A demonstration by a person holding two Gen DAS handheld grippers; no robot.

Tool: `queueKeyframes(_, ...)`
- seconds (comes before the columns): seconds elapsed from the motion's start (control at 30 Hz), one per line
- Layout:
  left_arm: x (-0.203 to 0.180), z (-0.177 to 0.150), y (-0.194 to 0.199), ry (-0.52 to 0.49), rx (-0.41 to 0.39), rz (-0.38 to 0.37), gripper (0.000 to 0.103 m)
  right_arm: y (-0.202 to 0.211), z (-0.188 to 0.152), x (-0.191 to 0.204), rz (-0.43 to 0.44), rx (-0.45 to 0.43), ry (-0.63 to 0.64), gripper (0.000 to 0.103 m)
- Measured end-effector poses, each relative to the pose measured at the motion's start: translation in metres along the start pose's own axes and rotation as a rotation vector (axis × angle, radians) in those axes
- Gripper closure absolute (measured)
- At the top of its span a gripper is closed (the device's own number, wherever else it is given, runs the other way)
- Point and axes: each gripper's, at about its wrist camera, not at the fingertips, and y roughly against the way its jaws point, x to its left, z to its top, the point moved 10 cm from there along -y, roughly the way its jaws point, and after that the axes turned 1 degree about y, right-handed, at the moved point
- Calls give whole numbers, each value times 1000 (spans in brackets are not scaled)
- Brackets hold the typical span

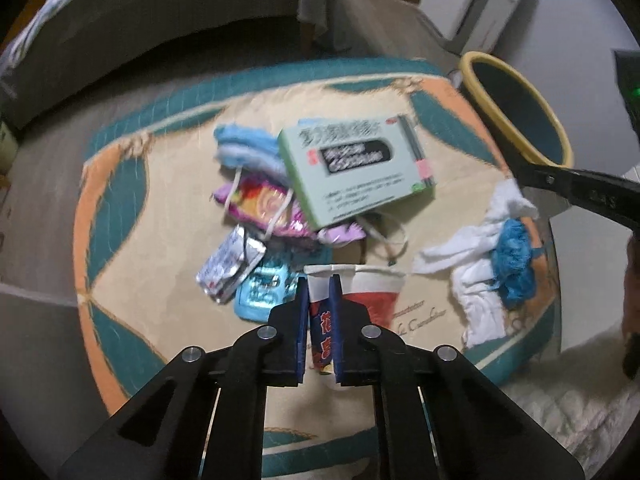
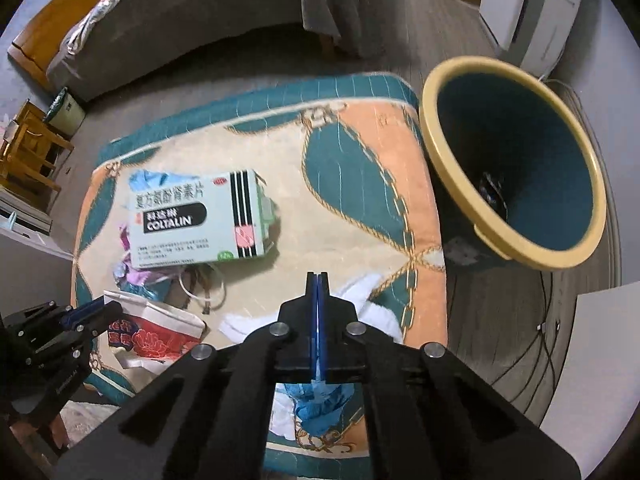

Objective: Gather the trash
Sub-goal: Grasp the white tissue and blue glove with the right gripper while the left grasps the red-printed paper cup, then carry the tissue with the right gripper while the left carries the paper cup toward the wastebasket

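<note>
The left tool (image 1: 320, 280) is clamped on the rim of a flattened paper cup (image 1: 360, 300), white with red flowers and blue-backed Chinese characters. The right tool (image 2: 318, 280) is pinched together on a crumpled blue wad (image 2: 320, 404) lying on white tissue (image 2: 376, 308). Behind sits a pale green box (image 2: 196, 220) reading "COLTALIN" on a black band, over foil wrappers (image 1: 228, 268) and a blue mask (image 1: 248, 148). All lie on a quilted teal-and-peach mat (image 2: 360, 184). Beside it stands a round bin (image 2: 516, 164), yellow-rimmed, teal inside.
</note>
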Motion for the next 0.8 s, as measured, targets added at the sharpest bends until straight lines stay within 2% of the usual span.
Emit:
queueKeyframes(0.17, -14, 23, 26, -53, -93, -11, 95, 8, 4, -7, 16, -20, -34, 103)
queueKeyframes(0.27, -18, 36, 38, -59, -142, -20, 95, 2, 0, -16, 4, 7, -76, 100)
queueKeyframes(0.33, -20, 44, 46, -71, -180, -10, 95, -4, -5, -19, -17, 24, -78, 91)
queueKeyframes(0.4, -23, 51, 54, -86, -216, 3, 95, -10, -9, -22, -32, 45, -85, 70)
queueKeyframes(0.47, -24, 58, 62, -99, -250, 20, 95, -16, -13, -23, -41, 66, -78, 64)
queueKeyframes(0.63, -21, 67, 67, -88, -276, 12, 95, -38, -23, -21, -65, 134, -38, 64)
queueKeyframes(0.67, -20, 68, 66, -89, -276, 12, 95, -42, -25, -20, -66, 147, -28, 67)
queueKeyframes(0.7, -19, 70, 66, -87, -278, 10, 95, -45, -27, -18, -65, 158, -4, 83)
queueKeyframes(0.73, -19, 71, 66, -84, -279, 5, 95, -45, -25, -17, -73, 149, 19, 83)
queueKeyframes(0.77, -18, 72, 67, -81, -283, 1, 95, -42, -20, -15, -84, 126, 40, 94)
queueKeyframes(0.8, -18, 72, 67, -80, -289, 1, 95, -37, -14, -11, -78, 96, 51, 95)
